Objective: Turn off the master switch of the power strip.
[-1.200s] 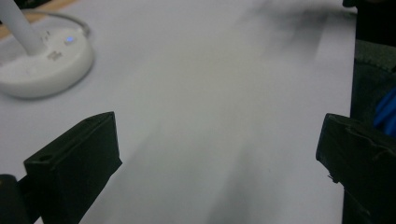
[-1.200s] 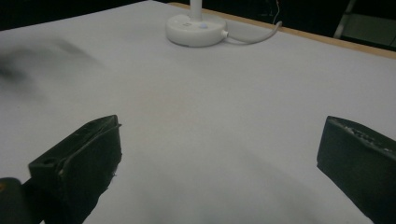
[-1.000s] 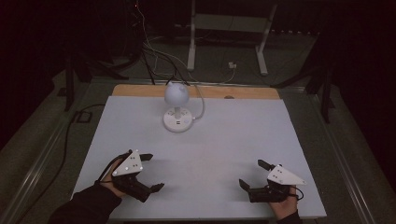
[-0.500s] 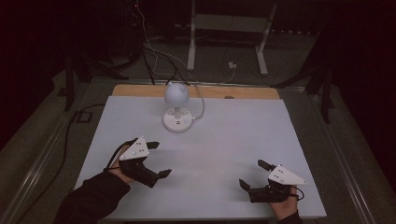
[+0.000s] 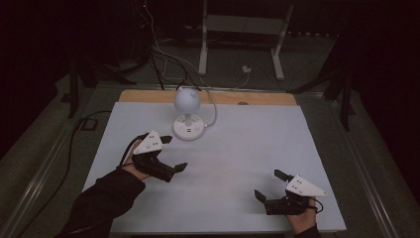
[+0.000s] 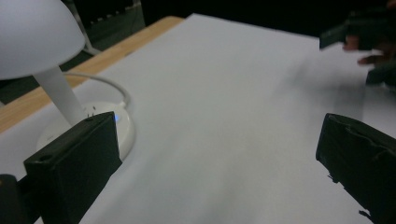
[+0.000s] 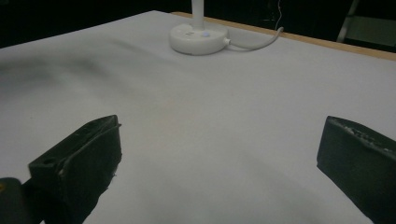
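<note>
Jaws on both my left gripper (image 5: pixel 174 152) and right gripper (image 5: pixel 270 184) are gaping wide, grasping nothing. One white lamp (image 5: pixel 187 113) is standing at upper centre of the tabletop (image 5: pixel 257 144); darkness is swallowing everything beyond.

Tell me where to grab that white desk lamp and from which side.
Probably best to grip the lamp by its thin upright stem, between domed shade and round base. Come in level from the near left, where the left tongs already stand open; the cable trails off the right.
</note>
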Available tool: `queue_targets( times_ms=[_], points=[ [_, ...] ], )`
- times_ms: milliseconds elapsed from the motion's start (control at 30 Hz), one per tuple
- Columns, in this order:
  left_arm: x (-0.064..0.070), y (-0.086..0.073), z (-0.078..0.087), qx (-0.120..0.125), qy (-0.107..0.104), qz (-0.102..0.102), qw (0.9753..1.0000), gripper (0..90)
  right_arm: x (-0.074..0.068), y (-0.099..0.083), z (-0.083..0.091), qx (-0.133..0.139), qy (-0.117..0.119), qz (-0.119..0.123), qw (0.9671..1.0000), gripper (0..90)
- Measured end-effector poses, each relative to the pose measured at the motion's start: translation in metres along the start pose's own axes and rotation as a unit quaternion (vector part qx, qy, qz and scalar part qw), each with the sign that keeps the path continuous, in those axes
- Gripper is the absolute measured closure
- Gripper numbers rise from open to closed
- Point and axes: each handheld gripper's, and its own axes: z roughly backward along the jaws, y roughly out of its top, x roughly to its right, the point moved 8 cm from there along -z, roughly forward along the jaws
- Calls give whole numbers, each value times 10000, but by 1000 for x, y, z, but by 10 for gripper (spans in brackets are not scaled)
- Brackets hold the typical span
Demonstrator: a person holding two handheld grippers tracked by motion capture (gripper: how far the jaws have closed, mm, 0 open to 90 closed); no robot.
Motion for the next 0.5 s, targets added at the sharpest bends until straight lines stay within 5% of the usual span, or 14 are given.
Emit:
queue_targets(
  times_ms=[267,367,500],
  points=[
    [-14,7,-18,-124,326,-101,9993,2,1,0,0,37,-15,-48,10000,0],
    [-20,14,-25,-46,309,172,9994,1,2,1,0,48,-14,-48,10000,0],
    [-26,23,-32,55,490,226,9985,2,1,0,0,24,-2,-67,10000,0]
  ],
)
